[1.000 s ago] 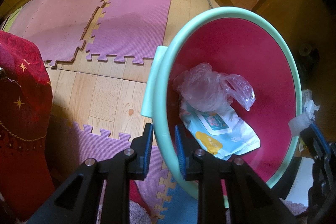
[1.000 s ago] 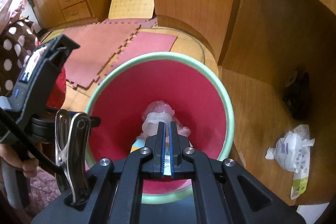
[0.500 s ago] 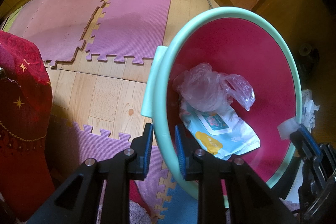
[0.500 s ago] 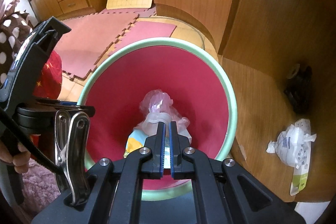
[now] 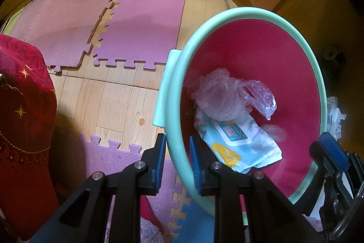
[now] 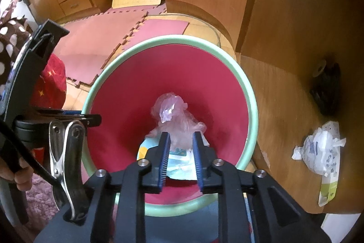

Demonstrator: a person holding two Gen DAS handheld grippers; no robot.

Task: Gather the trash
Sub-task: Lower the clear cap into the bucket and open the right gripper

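A red basin with a mint-green rim (image 5: 238, 13) (image 6: 173, 39) hangs tilted over the floor. My left gripper (image 5: 176, 147) is shut on its near rim, one pad outside and one inside. In the basin lie a crumpled clear plastic bag (image 5: 223, 95) (image 6: 173, 111) and a pale blue wet-wipes pack (image 5: 236, 140) (image 6: 179, 156). My right gripper (image 6: 180, 138) hovers over the basin with its jaws opening and nothing pressed between the pads. A pale blurred scrap (image 5: 274, 131) shows below it, inside the basin. A crumpled white wrapper (image 6: 318, 149) lies on the wooden surface to the right.
Purple and pink foam mats (image 5: 141, 22) cover part of the wood floor. A red star-patterned cushion (image 5: 22, 106) sits at the left. A dark object (image 6: 325, 88) rests on the wooden surface beyond the wrapper. A person's hand (image 6: 13, 177) holds the left gripper's handle.
The right gripper's jaws have parted, and the white scrap they pinched has left them and shows as a blur in the basin. The left gripper and basin kept still.
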